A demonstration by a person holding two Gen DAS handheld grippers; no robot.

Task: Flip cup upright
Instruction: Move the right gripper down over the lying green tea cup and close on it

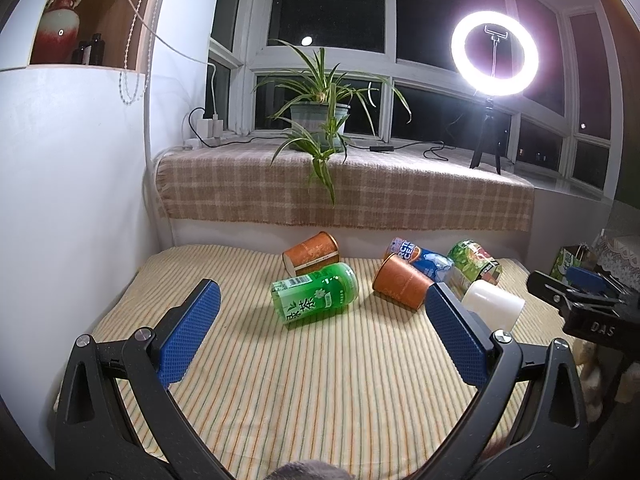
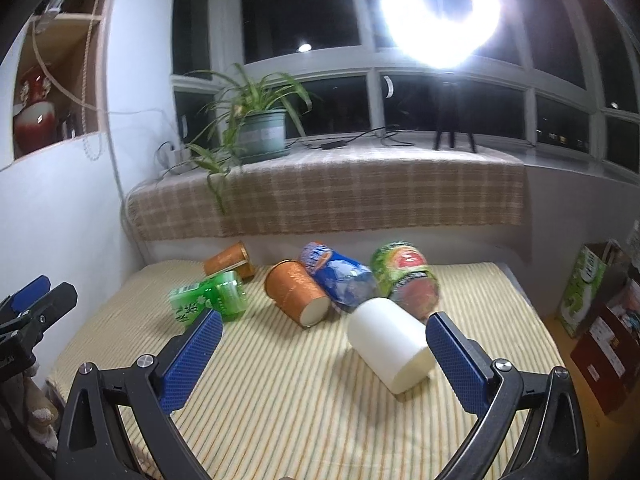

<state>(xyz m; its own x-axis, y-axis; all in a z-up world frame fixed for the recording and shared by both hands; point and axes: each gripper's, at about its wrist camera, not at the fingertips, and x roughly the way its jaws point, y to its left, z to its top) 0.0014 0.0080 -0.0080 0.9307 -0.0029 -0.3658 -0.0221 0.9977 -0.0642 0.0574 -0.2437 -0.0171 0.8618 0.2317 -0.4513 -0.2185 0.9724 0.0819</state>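
Note:
Several cups lie on their sides on the striped mat (image 1: 320, 380): a green one (image 1: 316, 298), two orange ones (image 1: 311, 253) (image 1: 400, 282), a blue one (image 1: 424, 260), a green-and-red one (image 1: 476, 260) and a white one (image 1: 494, 304). My left gripper (image 1: 322, 312) is open and empty, hovering in front of the green cup. My right gripper (image 2: 324, 340) is open and empty; the white cup (image 2: 390, 344) lies just inside its right finger (image 2: 456, 356). The green cup (image 2: 208, 298) sits behind its left finger (image 2: 192, 360).
A checked cloth covers the sill (image 1: 344, 192) behind the mat, with a potted plant (image 1: 320, 120) and a lit ring light (image 1: 494, 52) on a tripod. A white wall (image 1: 72, 200) stands at left. Boxes (image 2: 592, 304) stand at right of the mat.

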